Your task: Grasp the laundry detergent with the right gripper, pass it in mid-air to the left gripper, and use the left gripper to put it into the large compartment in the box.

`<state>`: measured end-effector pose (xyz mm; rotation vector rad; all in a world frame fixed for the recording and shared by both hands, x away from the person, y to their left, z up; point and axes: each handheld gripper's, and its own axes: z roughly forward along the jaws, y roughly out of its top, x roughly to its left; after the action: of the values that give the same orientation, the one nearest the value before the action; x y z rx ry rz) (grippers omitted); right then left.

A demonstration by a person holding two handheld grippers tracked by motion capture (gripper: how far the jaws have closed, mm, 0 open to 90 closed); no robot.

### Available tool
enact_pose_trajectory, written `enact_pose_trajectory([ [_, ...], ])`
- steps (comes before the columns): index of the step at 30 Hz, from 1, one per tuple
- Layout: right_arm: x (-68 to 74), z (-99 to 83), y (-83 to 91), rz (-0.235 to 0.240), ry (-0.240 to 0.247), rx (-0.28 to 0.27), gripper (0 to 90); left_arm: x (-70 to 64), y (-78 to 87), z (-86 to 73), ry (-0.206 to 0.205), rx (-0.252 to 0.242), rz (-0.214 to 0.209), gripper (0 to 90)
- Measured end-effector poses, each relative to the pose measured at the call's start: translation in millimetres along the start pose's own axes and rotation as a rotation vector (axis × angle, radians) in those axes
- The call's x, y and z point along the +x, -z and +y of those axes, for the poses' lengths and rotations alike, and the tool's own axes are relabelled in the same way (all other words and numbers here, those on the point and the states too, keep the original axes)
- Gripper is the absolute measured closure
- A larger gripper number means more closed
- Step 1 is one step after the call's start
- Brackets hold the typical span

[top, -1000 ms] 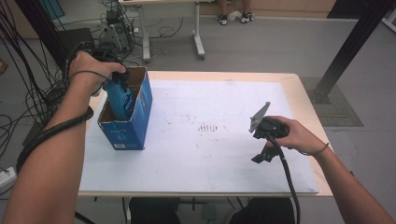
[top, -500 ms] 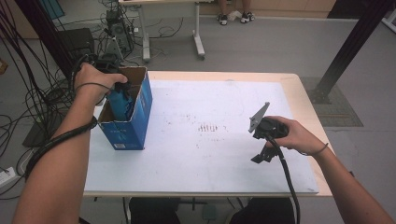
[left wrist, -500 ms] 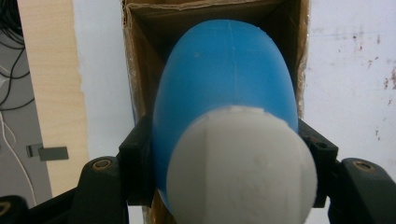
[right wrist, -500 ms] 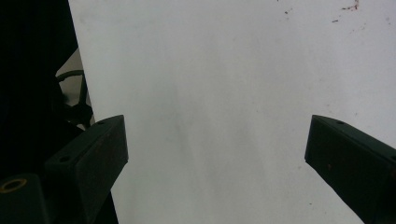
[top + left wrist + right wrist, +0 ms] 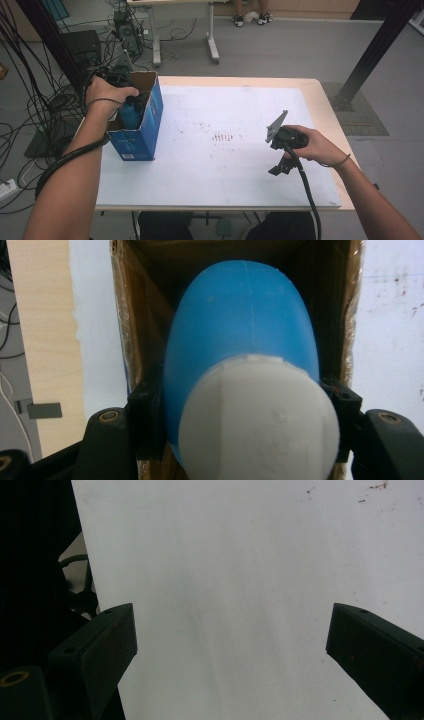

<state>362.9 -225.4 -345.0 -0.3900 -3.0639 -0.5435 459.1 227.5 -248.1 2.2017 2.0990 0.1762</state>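
Note:
An open-topped blue cardboard box [image 5: 142, 132] stands at the table's left edge. My left gripper [image 5: 131, 107] points down into it, shut on a blue bottle [image 5: 129, 114]. In the left gripper view the blue bottle [image 5: 240, 325] with its white cap [image 5: 257, 420] sits between the two jaws of the left gripper [image 5: 245, 400], inside the brown walls of the box [image 5: 135, 340]. My right gripper [image 5: 280, 167] is held above the right part of the table. Its jaws stand wide apart in the right gripper view [image 5: 230, 645], with nothing between them.
A white sheet [image 5: 225, 150] with faint red marks covers the wooden table [image 5: 320, 100]. Cables and equipment [image 5: 45, 100] lie on the floor at the left. A black post [image 5: 375, 50] rises at the right, and another table's legs [image 5: 212, 45] stand behind.
My left hand has lowered the blue bottle deeper into the box. The right gripper has stayed where it was.

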Motion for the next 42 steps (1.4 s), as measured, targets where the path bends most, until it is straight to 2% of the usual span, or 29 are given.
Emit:
enact_pose_trajectory([
  [19,0.6,0.8,-2.1,-0.004,0.003,0.006,6.2,-2.0,-17.8,-7.7,0.015,-0.001,-0.001,37.7],
  [42,1.5,2.0,-3.4,-0.001,0.004,0.013,6.2,-2.9,-18.7,-9.8,0.018,-0.009,0.002,37.7],
])
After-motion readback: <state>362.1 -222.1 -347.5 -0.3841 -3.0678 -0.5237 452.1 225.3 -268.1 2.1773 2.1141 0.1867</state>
